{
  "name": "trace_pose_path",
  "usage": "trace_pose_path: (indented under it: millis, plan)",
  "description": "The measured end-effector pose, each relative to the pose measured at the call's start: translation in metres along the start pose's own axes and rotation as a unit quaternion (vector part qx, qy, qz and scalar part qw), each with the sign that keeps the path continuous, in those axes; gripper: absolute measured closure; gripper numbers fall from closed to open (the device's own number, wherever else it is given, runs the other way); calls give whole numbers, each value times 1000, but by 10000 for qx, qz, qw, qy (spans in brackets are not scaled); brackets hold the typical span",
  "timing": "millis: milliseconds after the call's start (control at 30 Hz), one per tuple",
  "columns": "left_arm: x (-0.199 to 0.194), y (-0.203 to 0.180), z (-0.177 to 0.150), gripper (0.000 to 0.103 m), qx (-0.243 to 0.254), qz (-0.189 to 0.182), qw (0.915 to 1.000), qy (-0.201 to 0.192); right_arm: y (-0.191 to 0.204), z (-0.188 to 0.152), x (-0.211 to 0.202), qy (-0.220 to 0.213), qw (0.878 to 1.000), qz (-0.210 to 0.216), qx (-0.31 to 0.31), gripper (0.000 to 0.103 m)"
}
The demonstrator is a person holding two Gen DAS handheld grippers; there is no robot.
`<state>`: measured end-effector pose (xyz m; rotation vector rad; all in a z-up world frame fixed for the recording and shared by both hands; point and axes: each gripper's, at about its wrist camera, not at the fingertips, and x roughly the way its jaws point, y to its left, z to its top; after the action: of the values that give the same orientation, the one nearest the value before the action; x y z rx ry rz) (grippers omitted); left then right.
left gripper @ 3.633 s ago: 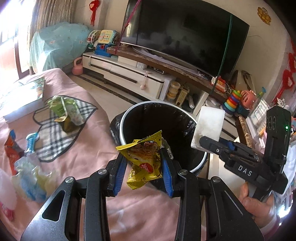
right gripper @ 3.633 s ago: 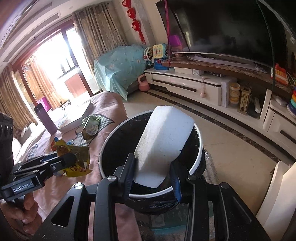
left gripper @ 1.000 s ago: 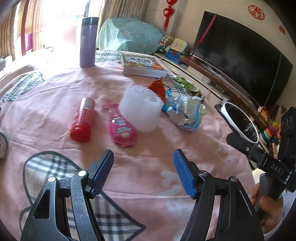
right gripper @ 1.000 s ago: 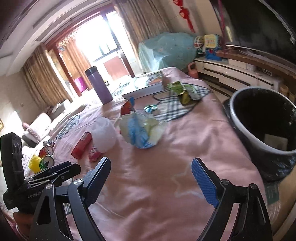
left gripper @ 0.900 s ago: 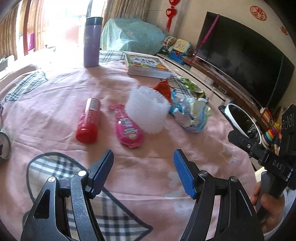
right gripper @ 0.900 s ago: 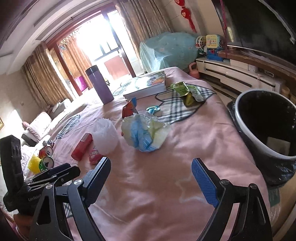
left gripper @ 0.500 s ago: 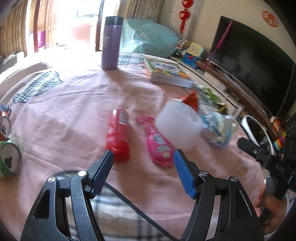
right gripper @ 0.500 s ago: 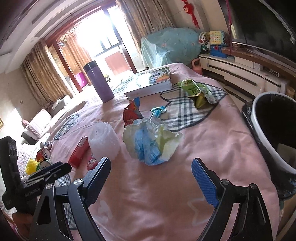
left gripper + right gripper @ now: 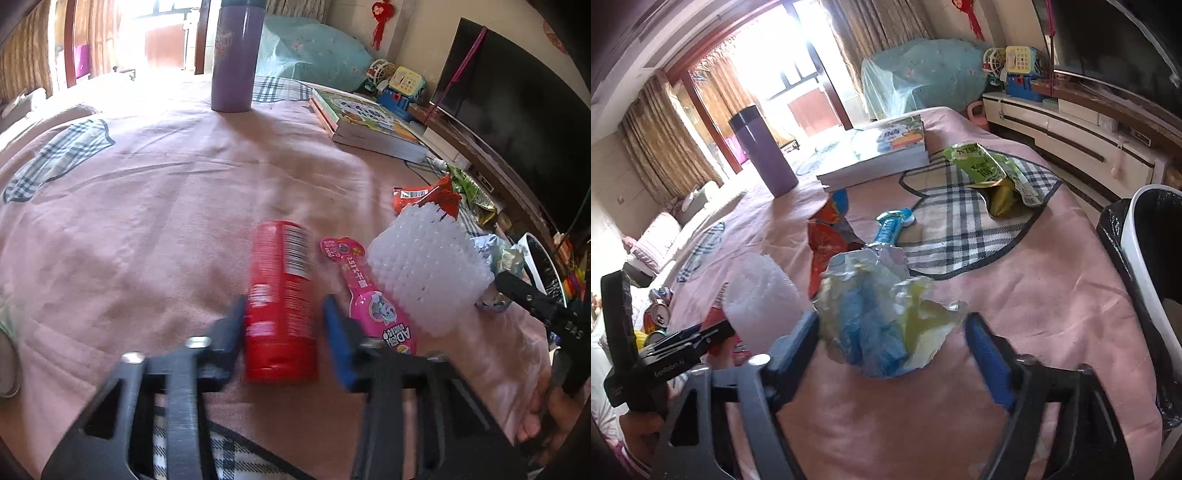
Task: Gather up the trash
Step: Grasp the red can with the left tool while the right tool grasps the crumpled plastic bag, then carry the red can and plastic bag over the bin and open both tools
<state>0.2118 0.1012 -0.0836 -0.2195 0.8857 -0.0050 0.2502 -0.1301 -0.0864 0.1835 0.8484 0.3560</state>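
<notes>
The left hand-held gripper (image 9: 282,321) brackets the red tube (image 9: 281,295), fingers apart; the right hand-held gripper (image 9: 892,336) gapes around the crumpled wrapper (image 9: 882,314).

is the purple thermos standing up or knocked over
Upright. The purple thermos stands on its base on the pink cloth, lid on top, in both views.

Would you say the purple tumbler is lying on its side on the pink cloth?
No, the purple tumbler stands upright on the pink cloth, behind the stacked books.
</notes>
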Motion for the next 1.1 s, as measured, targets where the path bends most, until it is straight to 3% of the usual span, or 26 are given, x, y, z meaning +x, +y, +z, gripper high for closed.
trace_pose_path:
  millis: [67, 267, 633, 1100]
  plan:
    - [-4, 0, -1, 69, 4, -11, 10000, -82, 1, -1, -1, -19, 10000, 75, -23, 57]
    - [-31, -7, -12, 69, 55, -97, 9993, -362, 2, -5, -19, -231, 9996, 184, -28, 71]
    - [-77, -60, -25, 69, 501, -759, 9939, -628, -17, -23, -69, -496, 9983, 260, 141, 74]
    - [-64, -170, -41, 69, 1348, -1433, 9801, -274, -77, -36, -128, -943, 9934, -66, 641, 74]
